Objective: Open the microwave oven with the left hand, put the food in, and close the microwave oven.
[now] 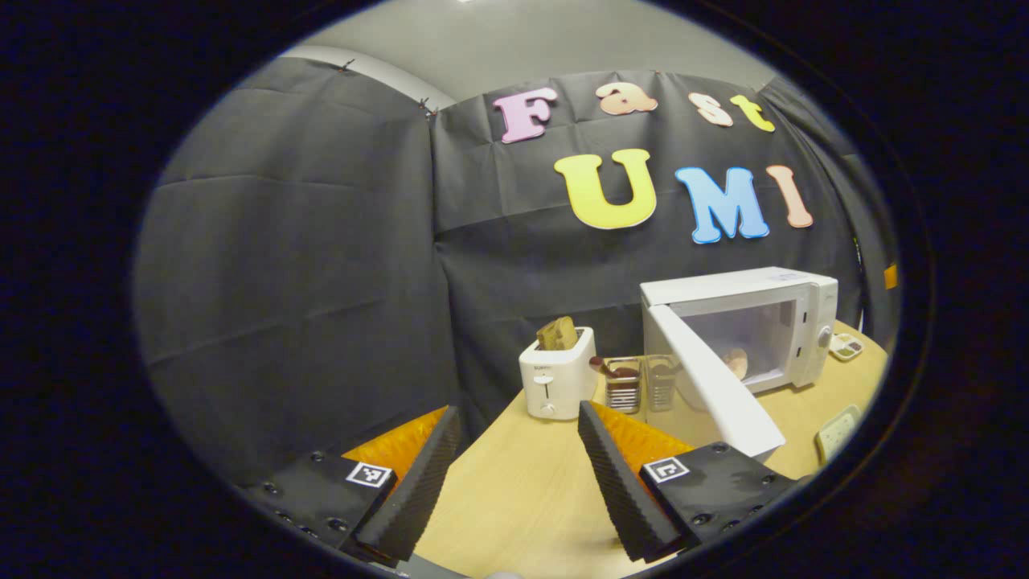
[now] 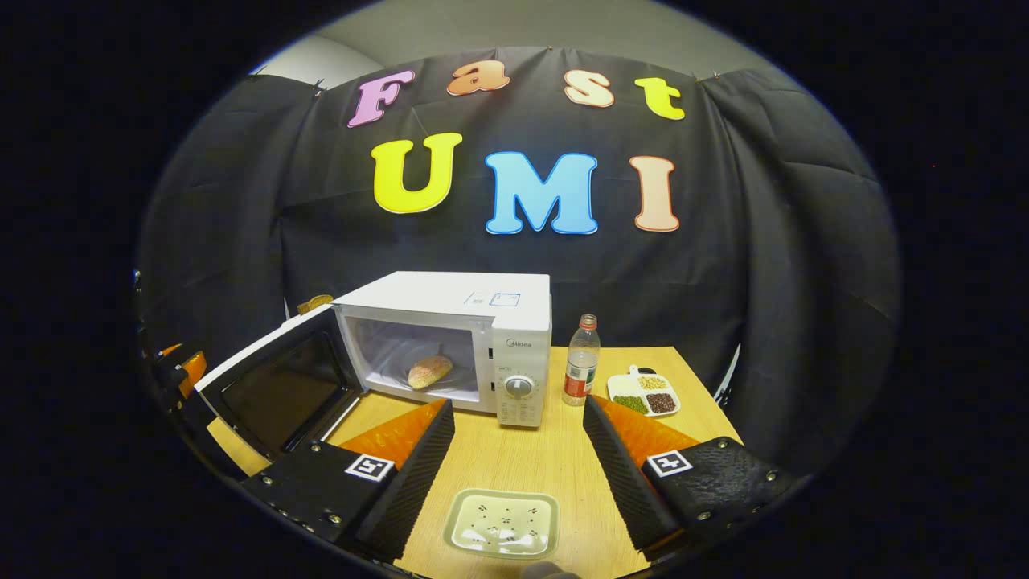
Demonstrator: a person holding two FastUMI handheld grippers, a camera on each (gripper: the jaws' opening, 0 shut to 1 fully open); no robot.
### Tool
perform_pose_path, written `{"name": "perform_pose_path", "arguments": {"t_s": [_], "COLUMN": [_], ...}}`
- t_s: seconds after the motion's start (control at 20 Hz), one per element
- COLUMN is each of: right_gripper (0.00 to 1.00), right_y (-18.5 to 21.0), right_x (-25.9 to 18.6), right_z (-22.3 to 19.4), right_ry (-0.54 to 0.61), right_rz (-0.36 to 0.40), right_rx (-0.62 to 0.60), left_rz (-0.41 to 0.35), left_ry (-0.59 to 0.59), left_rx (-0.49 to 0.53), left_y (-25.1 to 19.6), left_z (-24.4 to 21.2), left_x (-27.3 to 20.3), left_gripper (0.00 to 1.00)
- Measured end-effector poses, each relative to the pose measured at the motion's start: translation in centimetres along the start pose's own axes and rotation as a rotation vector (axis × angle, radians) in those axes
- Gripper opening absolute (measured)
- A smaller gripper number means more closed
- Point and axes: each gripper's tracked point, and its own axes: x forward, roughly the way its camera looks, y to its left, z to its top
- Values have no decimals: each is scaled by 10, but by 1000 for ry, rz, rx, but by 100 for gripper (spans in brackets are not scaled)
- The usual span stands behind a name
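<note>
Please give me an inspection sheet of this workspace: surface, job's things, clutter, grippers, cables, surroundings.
Surface: wooden table, light.
Job's things: microwave oven with door swung open; food lies inside on the turntable.
Clutter: toaster holding bread, two metal racks, water bottle, divided dish of grains, empty tray.
Grippers: left gripper and right gripper both open, holding nothing.
Cables: nothing seen.
Surroundings: black cloth wall.
</note>
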Motion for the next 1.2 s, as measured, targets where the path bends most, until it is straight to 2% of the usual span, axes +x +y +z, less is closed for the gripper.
{"name": "perform_pose_path", "arguments": {"t_s": [0.05,0.1,0.35,0.5,0.65,0.95,1.2], "right_gripper": [98,99,99,98,99,98,99], "right_y": [2,4,7,4,2,-5,-19], "right_x": [-1,-3,-5,-4,-11,-23,-35], "right_z": [1,2,5,2,4,2,2], "right_ry": [3,7,29,55,64,71,77], "right_rz": [6,10,27,20,19,17,-8], "right_rx": [-2,-3,23,-5,18,15,30], "left_rz": [-5,-7,-19,-26,-41,-137,-256], "left_ry": [11,16,75,84,77,67,59], "left_rx": [1,8,29,16,21,37,39], "left_y": [0,0,-11,-19,-29,-83,-147], "left_z": [-7,-14,-51,-60,-61,-61,-57], "left_x": [-2,-5,-11,-13,-24,-45,-61], "left_gripper": [98,100,100,98,95,95,96]}}
